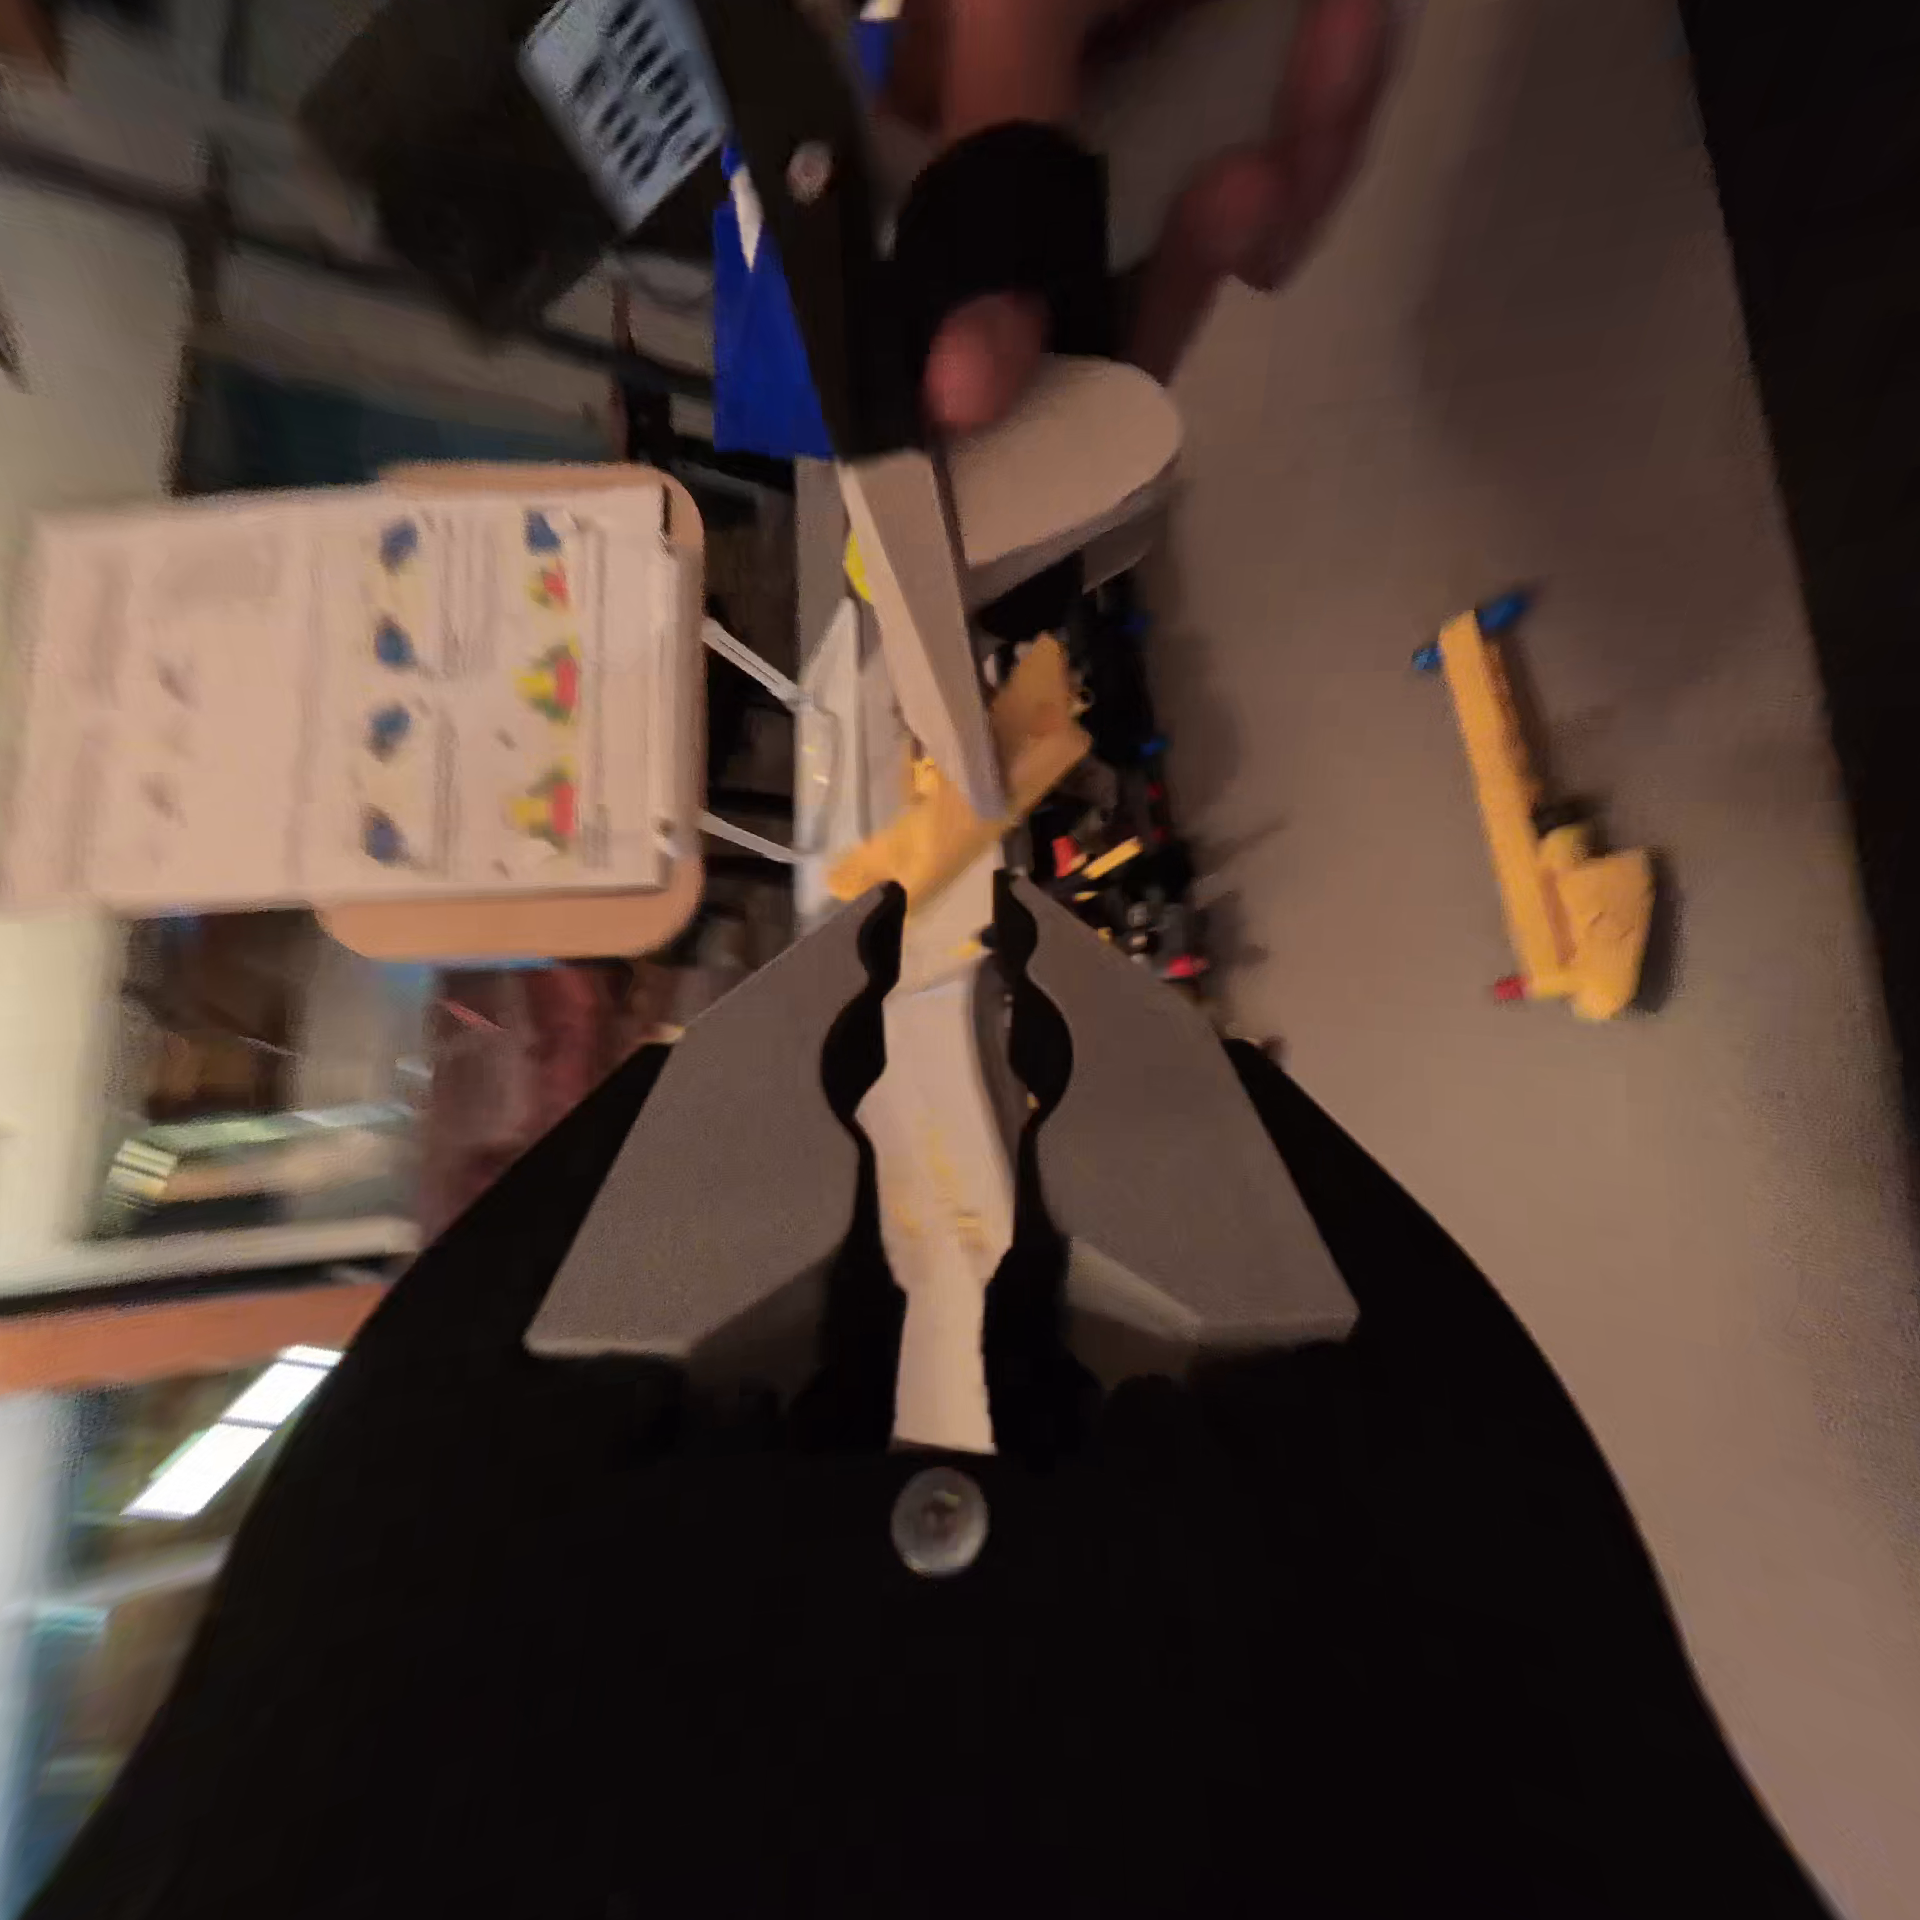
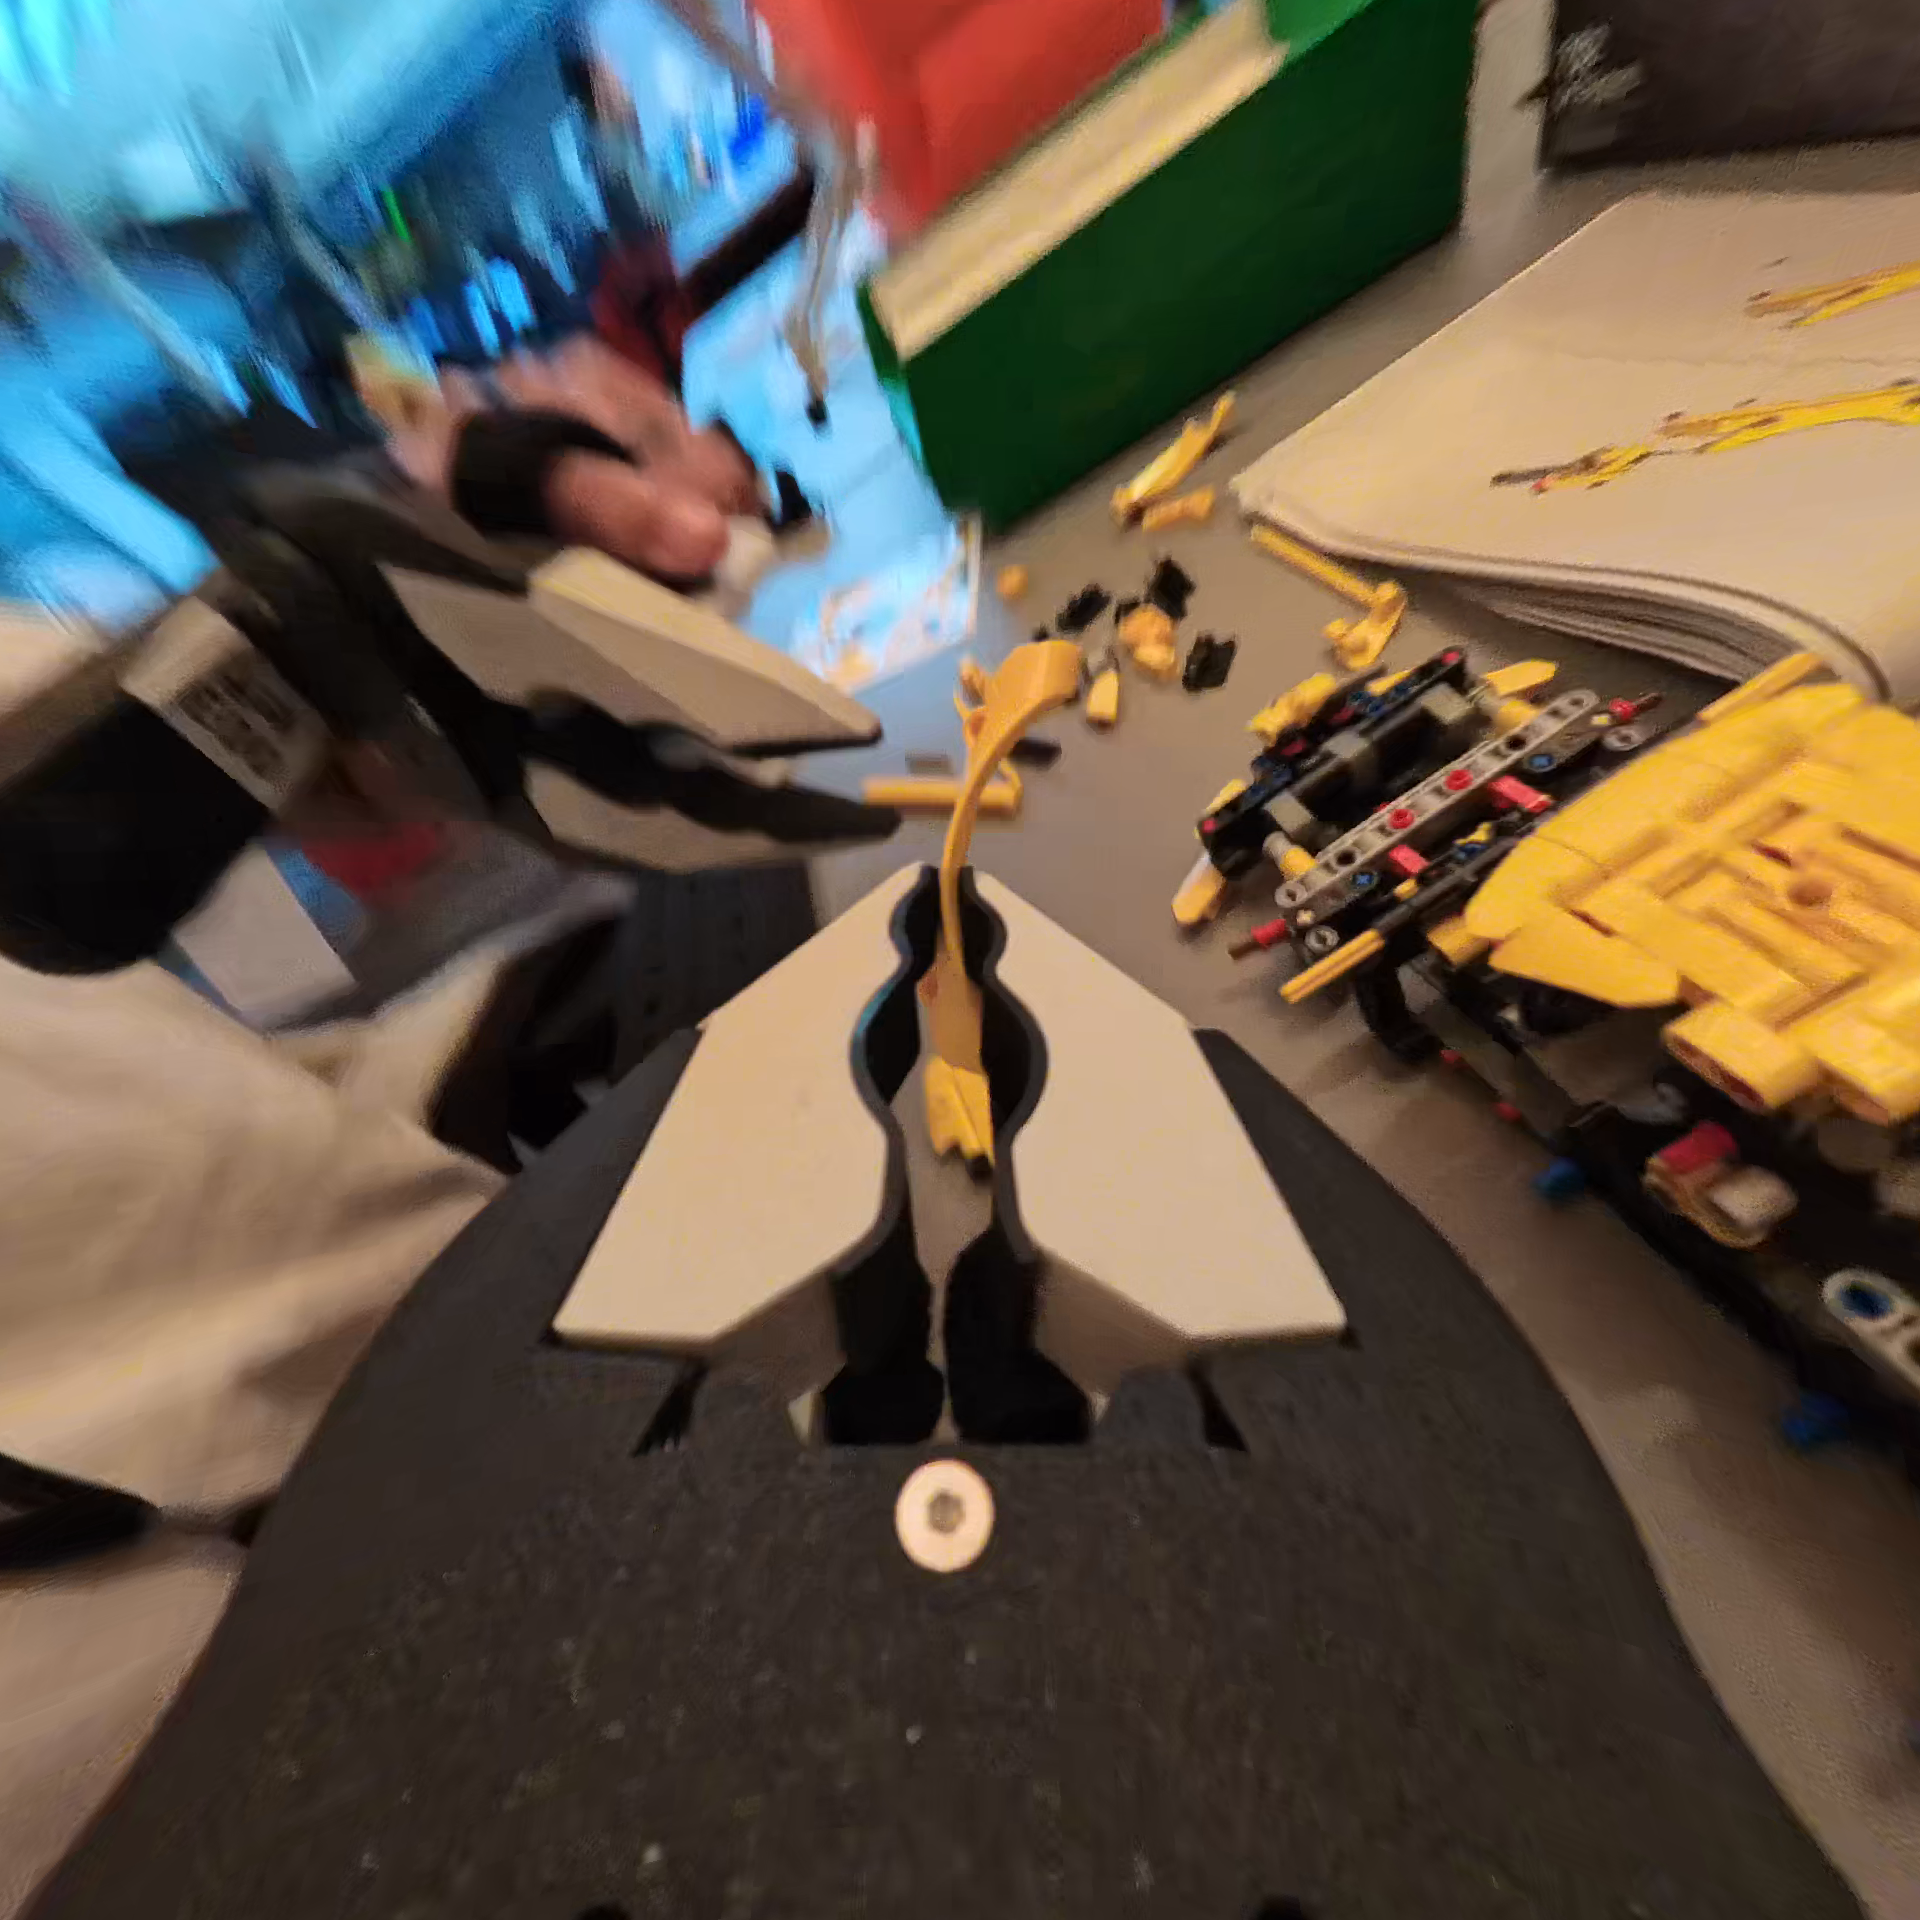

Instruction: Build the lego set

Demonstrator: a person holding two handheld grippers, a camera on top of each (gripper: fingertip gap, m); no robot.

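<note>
yellow plastic is being pinched between the tips of the right gripper [image 2: 948, 883]: a thin curved piece [image 2: 997, 727] is being held by its lower end, its arched top sticking out ahead of the jaws, which are closed together on it. the left gripper [image 1: 948, 899] is seen with its jaws nearly together around something pale; whether that is being held or only lies behind cannot be told through the blur. in the right wrist view the left gripper's fingers [image 2: 717, 665] are being shown just left of the curved piece, not touching it.

the half-built car [image 2: 1558, 883] is lying on the grey table [image 2: 1143, 831], to the right of the curved piece and apart from it. loose small parts [image 2: 1153, 623] are scattered beyond the curved piece, and the open booklet [image 2: 1621, 436] is lying beyond the car. a small yellow sub-assembly [image 1: 1538, 821] is lying alone on the table.

judged from this, the curved piece is being carried for fitting. it is best done by keeping the pinch low, lining its pin end squarely to the hole, and bracing the car before pressing, since so thin a piece is likely to twist.
</note>
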